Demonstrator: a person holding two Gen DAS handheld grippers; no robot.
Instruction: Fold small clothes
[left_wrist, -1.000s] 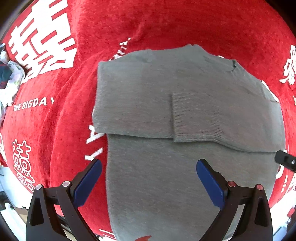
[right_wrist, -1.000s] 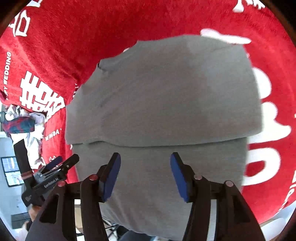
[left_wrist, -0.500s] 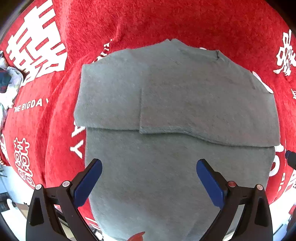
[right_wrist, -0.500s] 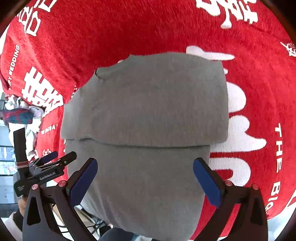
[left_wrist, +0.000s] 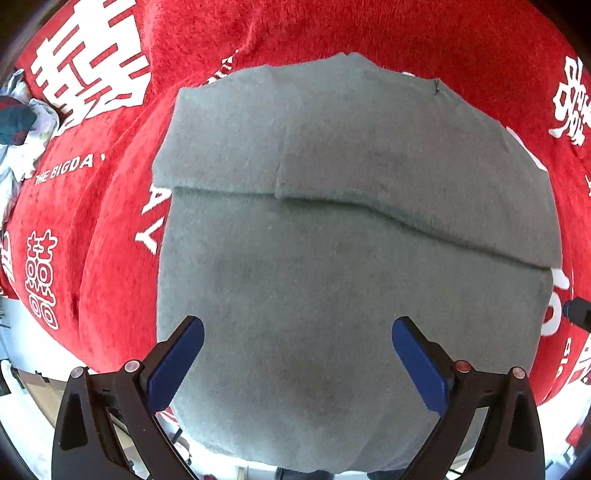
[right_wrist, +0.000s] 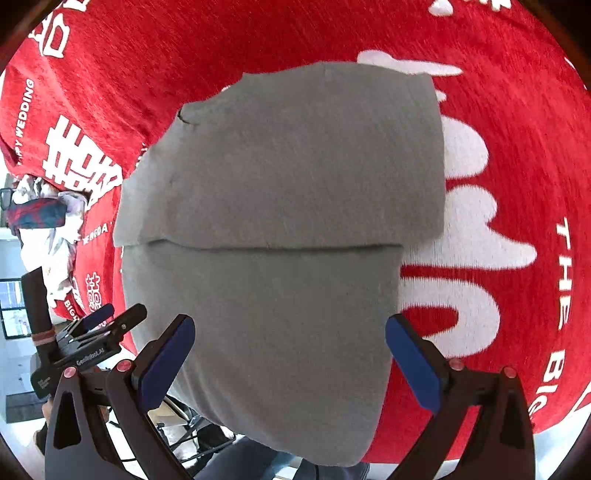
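A grey knit garment (left_wrist: 332, 258) lies flat on the red cloth, its far part folded over toward me with the fold edge running across the middle. It also shows in the right wrist view (right_wrist: 280, 221), its near end hanging over the table's front edge. My left gripper (left_wrist: 297, 354) is open and empty above the garment's near part. My right gripper (right_wrist: 290, 354) is open and empty above the near part too. The left gripper's body (right_wrist: 92, 332) shows at the lower left of the right wrist view.
A red tablecloth (left_wrist: 406, 33) with white lettering covers the table. A heap of other clothes (left_wrist: 18, 129) lies at the far left; it shows in the right wrist view (right_wrist: 40, 218) too. The table's front edge runs just below both grippers.
My right gripper has opened wide from a narrower gap. Both grippers have drawn back a little, and the left view has shifted so the garment sits more central.
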